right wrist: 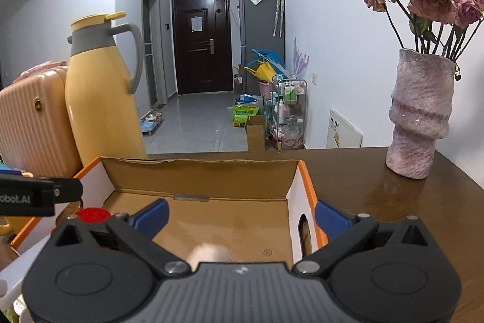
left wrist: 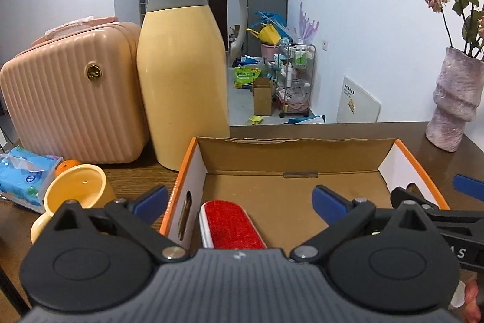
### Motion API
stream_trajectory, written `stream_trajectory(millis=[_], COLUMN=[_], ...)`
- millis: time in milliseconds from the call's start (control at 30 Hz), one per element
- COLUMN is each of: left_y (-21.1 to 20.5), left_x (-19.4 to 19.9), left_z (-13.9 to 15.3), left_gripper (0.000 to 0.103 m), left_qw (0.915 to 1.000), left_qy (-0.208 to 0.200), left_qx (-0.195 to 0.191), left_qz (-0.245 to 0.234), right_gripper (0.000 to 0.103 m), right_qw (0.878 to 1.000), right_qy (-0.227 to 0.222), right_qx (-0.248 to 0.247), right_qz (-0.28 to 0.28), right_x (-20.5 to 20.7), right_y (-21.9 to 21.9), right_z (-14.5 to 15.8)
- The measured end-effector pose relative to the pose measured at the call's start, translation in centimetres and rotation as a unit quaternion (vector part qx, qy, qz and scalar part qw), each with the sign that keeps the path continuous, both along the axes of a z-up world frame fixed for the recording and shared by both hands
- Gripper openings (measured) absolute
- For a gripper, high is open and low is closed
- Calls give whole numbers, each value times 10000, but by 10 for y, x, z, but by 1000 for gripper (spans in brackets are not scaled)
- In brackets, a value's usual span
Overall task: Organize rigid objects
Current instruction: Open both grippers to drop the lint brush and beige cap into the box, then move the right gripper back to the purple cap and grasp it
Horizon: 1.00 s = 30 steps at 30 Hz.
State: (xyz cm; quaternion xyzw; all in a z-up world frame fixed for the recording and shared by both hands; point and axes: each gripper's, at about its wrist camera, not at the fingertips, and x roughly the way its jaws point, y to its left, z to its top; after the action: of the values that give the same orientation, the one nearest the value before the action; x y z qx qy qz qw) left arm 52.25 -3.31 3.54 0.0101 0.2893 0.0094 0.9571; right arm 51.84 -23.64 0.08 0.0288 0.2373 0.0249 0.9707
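The left claw (left wrist: pixel 240 199) stood spread wide and empty, straddling the near left wall of the cardboard box (left wrist: pixel 290 155); the red lint brush (left wrist: pixel 231 224) lay just below it on the box floor. It looked light and stiff, best pinched across its white plastic edges. The right claw (right wrist: pixel 240 217) gaped too, above a blurred pale object (right wrist: pixel 210 253). Beyond the box, the table (right wrist: pixel 357 180) carried the yellow jug (left wrist: pixel 181 74).

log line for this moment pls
left gripper: jaws open, empty | right gripper: jaws open, empty | red lint brush: in cardboard box
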Motion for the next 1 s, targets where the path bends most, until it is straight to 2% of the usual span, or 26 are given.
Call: stream_trajectory(millis=[200,333,733,1000], left_y=[1,7,30,44], left_x=[2,1,-50,-94], left_z=[-2,-1,7,-2], left_gripper=[103,103,103,103], left_qw=[9999,9998,9964,9929], left_qy=[61,71,-661,-991], left_qx=[41,-95,-143,-132], left_qz=[151,188,505,640], right_gripper=[103,103,103,103], right_qw=[10000,10000,9991,9982], right_qy=[53,18,-395,-586], right_qx=[-42,-31,-26,-57], right_qz=[19,46,122,137], right_x=[0,-5,-54,-102], right_y=[2,3,1,2], right_z=[-2,-1,4,-2])
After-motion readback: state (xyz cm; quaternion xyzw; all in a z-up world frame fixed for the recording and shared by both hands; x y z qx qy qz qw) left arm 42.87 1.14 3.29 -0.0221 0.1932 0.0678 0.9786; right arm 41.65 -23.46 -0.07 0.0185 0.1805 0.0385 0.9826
